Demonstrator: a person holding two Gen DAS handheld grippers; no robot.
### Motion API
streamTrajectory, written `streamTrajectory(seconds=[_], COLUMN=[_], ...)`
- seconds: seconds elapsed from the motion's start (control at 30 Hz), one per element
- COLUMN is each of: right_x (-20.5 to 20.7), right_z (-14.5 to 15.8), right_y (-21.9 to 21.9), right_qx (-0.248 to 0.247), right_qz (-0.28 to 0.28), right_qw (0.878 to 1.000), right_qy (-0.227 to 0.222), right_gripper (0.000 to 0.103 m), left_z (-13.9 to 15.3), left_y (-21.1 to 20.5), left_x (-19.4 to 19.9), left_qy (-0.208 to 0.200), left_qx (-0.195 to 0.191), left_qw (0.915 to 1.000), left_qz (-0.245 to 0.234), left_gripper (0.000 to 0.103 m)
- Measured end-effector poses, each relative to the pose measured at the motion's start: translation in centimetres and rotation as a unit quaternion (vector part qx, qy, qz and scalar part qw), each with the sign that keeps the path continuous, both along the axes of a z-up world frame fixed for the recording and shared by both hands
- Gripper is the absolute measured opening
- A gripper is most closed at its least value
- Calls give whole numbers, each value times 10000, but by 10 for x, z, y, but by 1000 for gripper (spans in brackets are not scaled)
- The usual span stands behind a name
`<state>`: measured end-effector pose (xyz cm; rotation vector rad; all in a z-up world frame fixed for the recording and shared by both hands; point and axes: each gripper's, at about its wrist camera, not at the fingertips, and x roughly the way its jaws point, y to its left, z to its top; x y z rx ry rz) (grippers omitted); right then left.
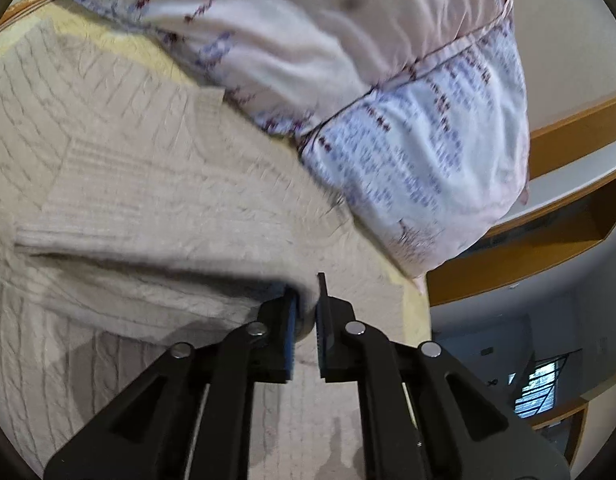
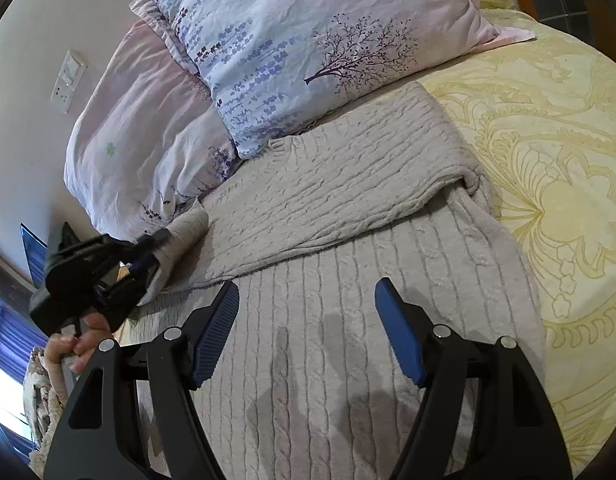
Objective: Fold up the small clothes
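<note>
Left wrist view, blurred by motion: the left tool (image 1: 306, 312) pinches the cuff of a grey sweater's sleeve (image 1: 156, 240), most of the sweater (image 1: 108, 360) cut off below. Right wrist view: the right tool (image 2: 308, 332) hangs wide apart, holding nothing, over the sweater spread on the bed (image 2: 548, 160) beside pillows (image 2: 308, 52).
</note>
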<state>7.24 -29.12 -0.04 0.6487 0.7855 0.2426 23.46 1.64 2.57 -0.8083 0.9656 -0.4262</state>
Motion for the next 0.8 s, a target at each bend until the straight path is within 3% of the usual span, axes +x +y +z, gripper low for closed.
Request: streamTrajectory(seconds=[0.13,0.2,0.27,0.37,0.47,0.53,0.6,0.7,0.73,0.8], right_x=[2,2,3,8,14,21,27,36,41,44], right_z=[5,10,19,30,47,57,66,76,77,75], right_y=[6,11,17,23,40,60,86,139,162,193], right_qx=[-69,-153,-270,-422,-859,-1156,-1474,-2086,-2304,-2674], right_qz=[115,170,231,362,651,944,1338,2010,2320,2600], right_qw=[9999,9997,9992,9981,9931,9869,9763,9490,9346,9145], right_qy=[-42,-111,-203,-271,-457,-605,-854,-1244,-1403,-1565], right_gripper=[72,72,72,72,72,70,61,50,48,42], left_z=[-15,-16,-10,5,25,37,43,37,35,26], left_y=[-11,-14,-15,-7,19,48,80,115,120,129], left_x=[-5,-8,-13,-27,-46,-51,-47,-34,-31,-25], left_qy=[236,158,46,-105,-460,-701,-824,-632,-587,-431], left_qx=[233,270,249,131,393,837,1217,1151,1158,1366], left_qw=[9990,9985,9969,9912,9873,9872,9870,9913,9915,9896], left_qz=[-311,-457,-740,-1309,-1472,-1162,-644,-107,-42,113], left_gripper=[26,34,54,72,74,73,67,56,51,46])
